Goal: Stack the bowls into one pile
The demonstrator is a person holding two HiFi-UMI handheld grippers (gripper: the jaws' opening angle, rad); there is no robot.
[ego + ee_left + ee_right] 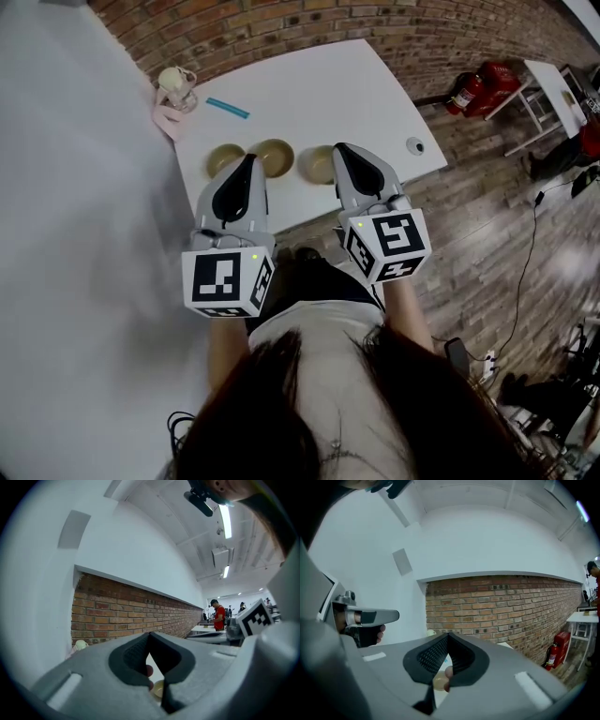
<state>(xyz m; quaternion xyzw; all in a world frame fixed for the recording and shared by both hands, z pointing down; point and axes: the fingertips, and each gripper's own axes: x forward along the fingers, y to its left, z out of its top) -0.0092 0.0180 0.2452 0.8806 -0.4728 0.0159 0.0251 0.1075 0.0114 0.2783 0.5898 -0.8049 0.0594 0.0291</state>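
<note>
A person's dark hair (309,412) fills the bottom of the head view, with forearms reaching toward twelve o'clock. The left gripper (249,161) and right gripper (341,150) each have their jaws pressed together on nothing, held in the air at the near side of a white table (309,89). Three tan bowls sit in a row near its front edge: left bowl (221,161) at eleven o'clock, middle bowl (277,155) at twelve, right bowl (316,165) at one. None is stacked yet. The likely risks are that closed jaws coming down would shove a bowl rather than grip it, knocking its neighbour or sliding it off the near edge. A pinch on a thin rim could also slip.
</note>
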